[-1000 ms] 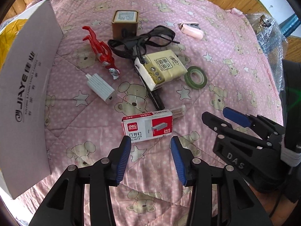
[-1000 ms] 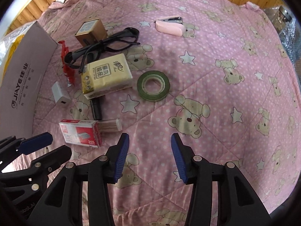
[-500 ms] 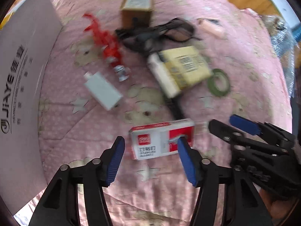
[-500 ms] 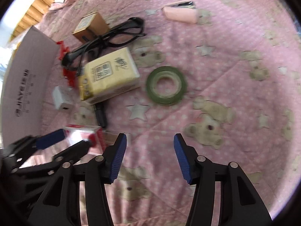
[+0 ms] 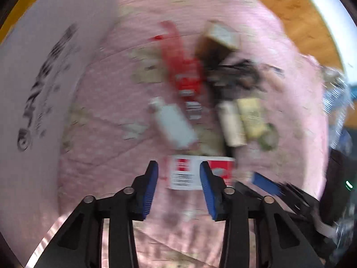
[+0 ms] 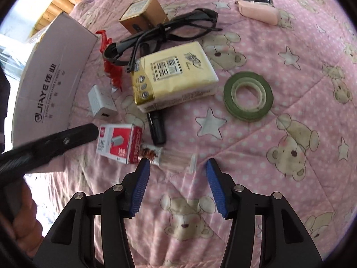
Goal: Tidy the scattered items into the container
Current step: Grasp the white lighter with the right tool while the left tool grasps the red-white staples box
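With your left gripper (image 5: 178, 186) spread wide around the staple box (image 6: 119, 142) lying near the cardboard container (image 6: 53, 82) on the left, you look ready to close, then lift it leftward.

A quilted cloth bedspread (image 6: 256, 134), soft and matt, is covering the middle of the frame. The tissue pack (image 6: 174, 78) at upper centre is showing a glossy plastic wrap. The green tape roll (image 6: 248, 96) to its right is looking matt. The cardboard box (image 6: 53, 82) at left is looking smooth, and wood panelling (image 6: 64, 2) is showing at upper left.
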Tool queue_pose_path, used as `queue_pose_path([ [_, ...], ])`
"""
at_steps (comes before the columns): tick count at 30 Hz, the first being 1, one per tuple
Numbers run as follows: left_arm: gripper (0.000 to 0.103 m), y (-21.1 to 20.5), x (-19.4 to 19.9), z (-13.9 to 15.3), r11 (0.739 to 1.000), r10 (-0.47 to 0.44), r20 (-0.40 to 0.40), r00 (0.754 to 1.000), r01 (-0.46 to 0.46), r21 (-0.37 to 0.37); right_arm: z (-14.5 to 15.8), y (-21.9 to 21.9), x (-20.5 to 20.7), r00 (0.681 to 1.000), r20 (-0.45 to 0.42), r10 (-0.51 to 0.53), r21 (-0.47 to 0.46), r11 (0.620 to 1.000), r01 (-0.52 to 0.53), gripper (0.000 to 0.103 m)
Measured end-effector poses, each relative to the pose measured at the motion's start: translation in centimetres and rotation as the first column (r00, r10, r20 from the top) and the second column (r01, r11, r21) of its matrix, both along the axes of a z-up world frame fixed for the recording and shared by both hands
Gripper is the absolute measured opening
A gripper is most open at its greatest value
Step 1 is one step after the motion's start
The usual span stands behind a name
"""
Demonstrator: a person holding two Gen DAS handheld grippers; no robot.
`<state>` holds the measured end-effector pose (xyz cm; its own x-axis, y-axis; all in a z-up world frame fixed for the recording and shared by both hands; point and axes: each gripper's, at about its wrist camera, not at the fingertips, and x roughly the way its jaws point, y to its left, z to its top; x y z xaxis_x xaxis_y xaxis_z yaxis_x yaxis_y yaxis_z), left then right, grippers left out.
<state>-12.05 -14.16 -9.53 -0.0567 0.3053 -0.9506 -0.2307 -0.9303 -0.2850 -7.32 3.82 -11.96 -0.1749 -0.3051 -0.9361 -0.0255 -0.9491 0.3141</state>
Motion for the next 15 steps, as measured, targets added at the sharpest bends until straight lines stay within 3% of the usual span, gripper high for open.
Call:
queue_pose_path([
  [3, 0.050, 2.0, 0.8, 1.1, 0.988, -0.155, -0.053, 0.987, 0.156, 0.015, 0.1, -0.1, -0.1, 1.000, -0.022, 0.021, 0.006, 1.000, -0.021, 0.056],
  [5, 0.050, 2.1, 0.8, 0.8, 0.980, -0.194, -0.064, 0.979, 0.197, 0.033, 0.1, 0.1, -0.3, 0.998, -0.045, 0.034, -0.023, 0.999, -0.035, 0.056],
  [9, 0.050, 0.9, -0.2, -0.4, 0.982, -0.154, -0.042, 0.987, 0.158, 0.106, -0.3, 0.3, -0.5, 0.995, -0.073, 0.069, -0.085, 0.994, -0.075, 0.058],
  [13, 0.050, 0.3, -0.4, -0.9, 0.987, -0.109, -0.022, 0.994, 0.111, 0.118, -0.6, 0.0, 0.7, 0.987, 0.017, 0.160, -0.169, 0.973, -0.155, 0.058],
  [15, 0.050, 0.3, -0.8, -0.8, 0.988, -0.102, -0.021, 0.995, 0.104, 0.111, -0.6, -0.3, 1.4, 0.979, 0.027, 0.201, -0.168, 0.967, -0.194, 0.058],
])
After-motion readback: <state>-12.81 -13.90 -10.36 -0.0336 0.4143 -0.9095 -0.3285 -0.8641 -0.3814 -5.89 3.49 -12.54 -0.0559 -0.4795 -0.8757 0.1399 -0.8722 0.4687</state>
